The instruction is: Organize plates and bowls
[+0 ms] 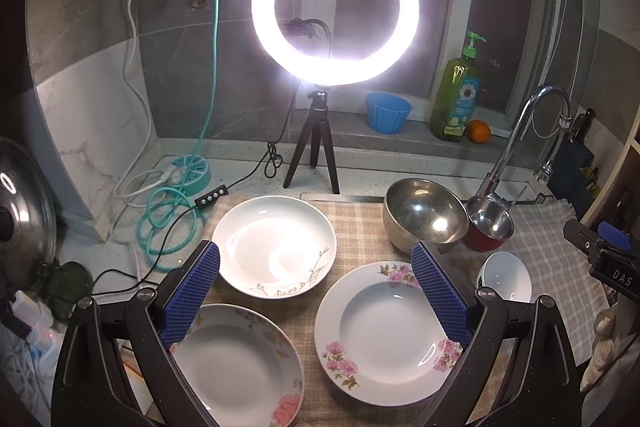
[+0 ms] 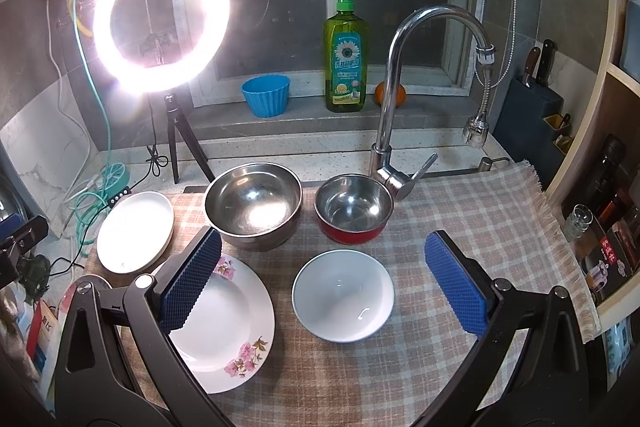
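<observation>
Three white plates lie on the checked cloth (image 1: 360, 223): a leaf-patterned plate (image 1: 274, 246) at the back, a pink-flowered plate (image 1: 386, 334) at front right, and another flowered plate (image 1: 236, 367) at front left. My left gripper (image 1: 316, 291) hovers open above them, holding nothing. In the right wrist view a large steel bowl (image 2: 253, 211), a red-sided steel bowl (image 2: 353, 213) and a white bowl (image 2: 343, 295) sit on the cloth. My right gripper (image 2: 322, 281) stands open over the white bowl, with the pink-flowered plate (image 2: 228, 323) under its left finger.
A lit ring light (image 1: 335, 7) on a tripod stands behind the cloth. A faucet (image 2: 400, 99) rises at the back right by the bowls. A green soap bottle (image 2: 346, 55), a blue cup (image 2: 266, 95) and an orange sit on the sill. Cables and a teal power strip (image 1: 192, 175) lie at left.
</observation>
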Motion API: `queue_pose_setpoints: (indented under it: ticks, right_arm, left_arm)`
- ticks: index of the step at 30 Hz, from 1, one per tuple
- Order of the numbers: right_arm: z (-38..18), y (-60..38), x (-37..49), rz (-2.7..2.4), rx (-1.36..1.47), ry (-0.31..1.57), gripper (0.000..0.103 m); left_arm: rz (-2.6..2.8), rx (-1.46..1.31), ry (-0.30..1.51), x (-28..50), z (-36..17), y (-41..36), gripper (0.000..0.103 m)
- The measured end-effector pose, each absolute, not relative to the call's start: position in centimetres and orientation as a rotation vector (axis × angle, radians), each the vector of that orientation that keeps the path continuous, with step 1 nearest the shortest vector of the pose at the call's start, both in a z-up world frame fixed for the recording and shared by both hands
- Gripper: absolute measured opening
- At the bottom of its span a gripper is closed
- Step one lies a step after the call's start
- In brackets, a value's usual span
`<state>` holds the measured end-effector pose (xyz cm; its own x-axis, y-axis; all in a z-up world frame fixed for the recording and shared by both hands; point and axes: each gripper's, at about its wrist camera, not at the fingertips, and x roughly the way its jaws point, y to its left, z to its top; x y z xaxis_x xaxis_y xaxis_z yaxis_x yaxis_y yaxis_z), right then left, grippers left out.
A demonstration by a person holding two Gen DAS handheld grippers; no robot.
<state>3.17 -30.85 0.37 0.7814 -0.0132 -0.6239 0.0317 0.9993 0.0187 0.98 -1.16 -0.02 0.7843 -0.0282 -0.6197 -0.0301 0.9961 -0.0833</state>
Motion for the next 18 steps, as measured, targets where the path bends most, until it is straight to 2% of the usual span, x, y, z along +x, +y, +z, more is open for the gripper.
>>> queue_pose_setpoints:
  ticks: [18]
  right_arm:
    - [0.28, -30.87, 3.22, -0.026, 0.033, 0.675, 0.103]
  left_arm:
    - [-0.005, -0.090, 0.671, 0.97, 0.00, -1.53, 0.096]
